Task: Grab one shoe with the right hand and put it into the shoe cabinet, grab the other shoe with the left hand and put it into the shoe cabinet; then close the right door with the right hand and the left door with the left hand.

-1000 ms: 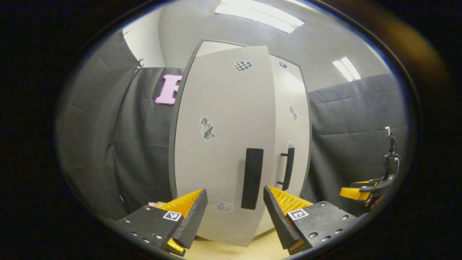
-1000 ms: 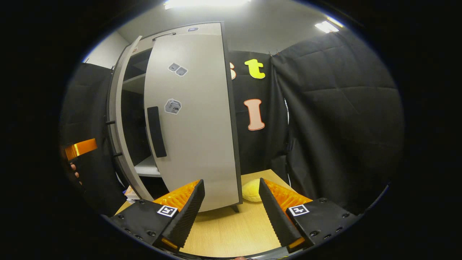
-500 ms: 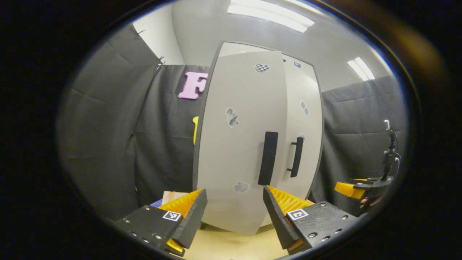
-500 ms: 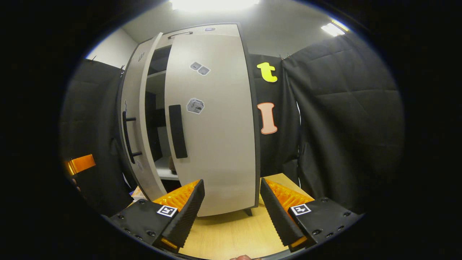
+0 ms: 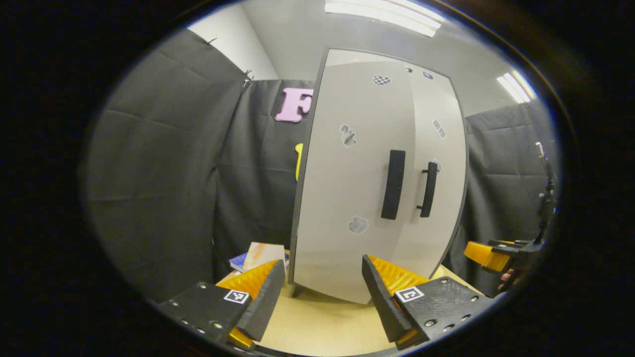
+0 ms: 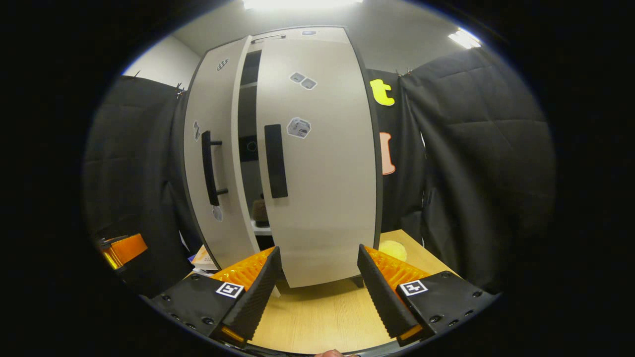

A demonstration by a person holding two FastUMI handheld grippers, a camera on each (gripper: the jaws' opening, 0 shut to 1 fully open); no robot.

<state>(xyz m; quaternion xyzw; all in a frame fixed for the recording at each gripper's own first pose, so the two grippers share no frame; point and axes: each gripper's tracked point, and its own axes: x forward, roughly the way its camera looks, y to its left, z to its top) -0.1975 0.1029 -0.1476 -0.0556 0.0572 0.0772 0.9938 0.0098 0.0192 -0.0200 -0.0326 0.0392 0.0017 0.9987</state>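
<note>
Right gripper [image 6: 317, 277] hangs spread and empty over bare light wooden tabletop [image 6: 317, 317], short of the tall grey shoe cabinet [image 6: 317, 148] whose doors stand narrowly ajar, a shoe [image 6: 259, 210] glimpsed inside, left gripper [image 5: 322, 292] likewise parted.

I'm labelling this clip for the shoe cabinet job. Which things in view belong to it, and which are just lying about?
Part of the job:
shoe cabinet
left door, ajar
right door, ajar
shoe, glimpsed through the gap
left hand-held gripper, open
right hand-held gripper, open

Just lying about:
books beside the cabinet
yellow soft thing on the table
</note>
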